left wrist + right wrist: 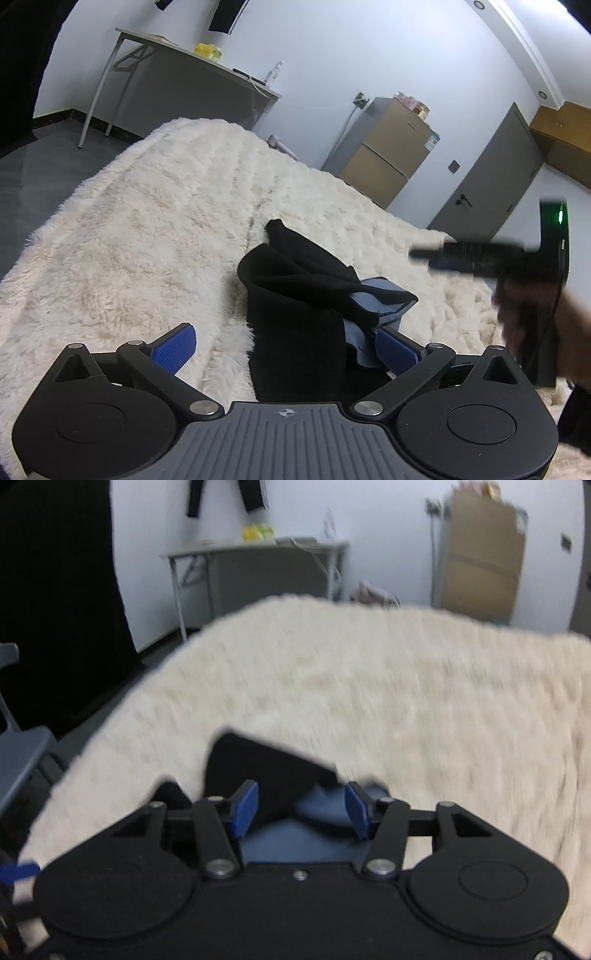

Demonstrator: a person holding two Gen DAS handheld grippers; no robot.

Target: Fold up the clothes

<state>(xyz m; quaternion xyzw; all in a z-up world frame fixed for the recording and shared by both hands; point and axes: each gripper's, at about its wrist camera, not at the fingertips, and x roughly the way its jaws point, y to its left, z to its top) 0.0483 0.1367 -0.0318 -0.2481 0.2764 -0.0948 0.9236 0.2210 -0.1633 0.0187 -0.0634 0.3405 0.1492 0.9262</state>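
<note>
Two garments lie bunched together on the cream shaggy fur blanket (147,221) covering the bed, close to its near edge: one black knit garment (291,295) on top of one blue-grey cloth garment (384,295). The left gripper (284,343) is spread wide, pressing on nothing, both garments between its fingers. The right gripper (301,808) stands half spread above them, gripping nothing.

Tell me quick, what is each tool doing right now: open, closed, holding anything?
Left tool: open wide, holding nothing; the black garment lies between its fingers.
Right tool: open, gripping nothing, above the black and blue clothes.
</note>
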